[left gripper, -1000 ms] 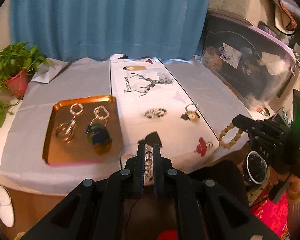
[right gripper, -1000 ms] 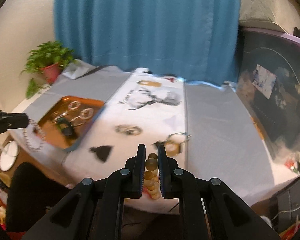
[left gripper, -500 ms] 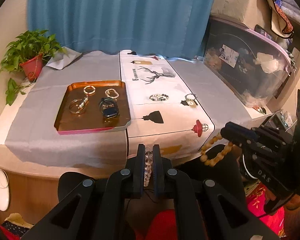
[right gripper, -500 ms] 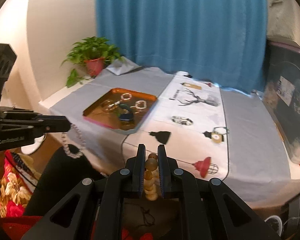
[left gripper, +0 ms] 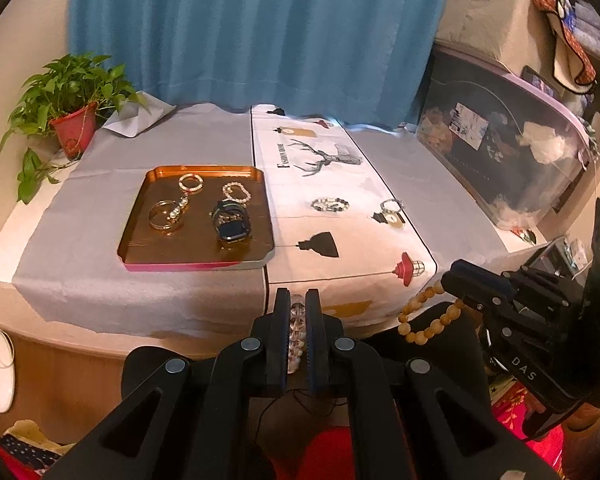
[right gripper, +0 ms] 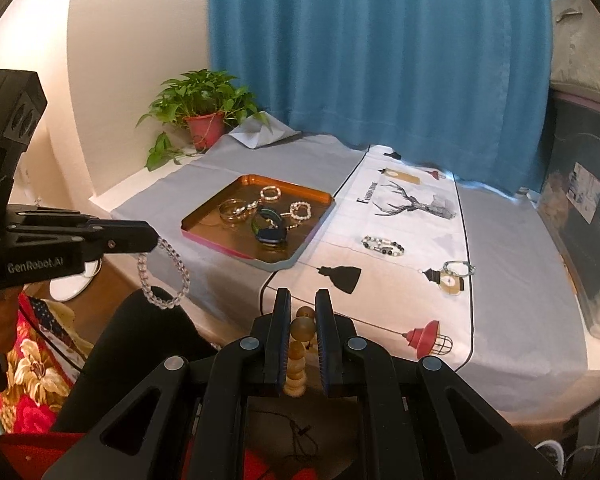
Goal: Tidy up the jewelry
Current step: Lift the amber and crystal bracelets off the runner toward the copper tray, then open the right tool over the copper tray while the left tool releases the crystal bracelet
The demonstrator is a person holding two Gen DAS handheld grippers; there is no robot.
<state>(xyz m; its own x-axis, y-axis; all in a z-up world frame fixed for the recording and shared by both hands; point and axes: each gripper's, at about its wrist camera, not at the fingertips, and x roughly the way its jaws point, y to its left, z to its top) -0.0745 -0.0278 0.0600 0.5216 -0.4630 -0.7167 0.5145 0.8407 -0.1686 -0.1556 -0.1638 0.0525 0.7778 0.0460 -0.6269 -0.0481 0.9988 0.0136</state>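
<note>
My left gripper (left gripper: 298, 300) is shut on a clear crystal bead bracelet (left gripper: 296, 336), held off the table's front edge; the bracelet hangs as a loop (right gripper: 164, 276) in the right wrist view. My right gripper (right gripper: 303, 304) is shut on a wooden bead bracelet (right gripper: 301, 328), which dangles from its tips (left gripper: 424, 316) in the left wrist view. A copper tray (left gripper: 134, 232) on the grey cloth holds a keyring, pearl bracelets and a dark bracelet. A black-and-white bead bracelet (left gripper: 330, 205) and a silver bracelet (left gripper: 392, 205) lie on the white runner.
A potted plant (left gripper: 72, 128) stands at the table's far left corner before a blue curtain (left gripper: 240, 32). A dark storage box (left gripper: 500, 160) borders the right side. Below both grippers are the table's front edge and a person's dark-clad lap (right gripper: 140, 340).
Both grippers have drawn back from the table toward the person, so the tray and runner look farther away. Each still holds its bracelet.
</note>
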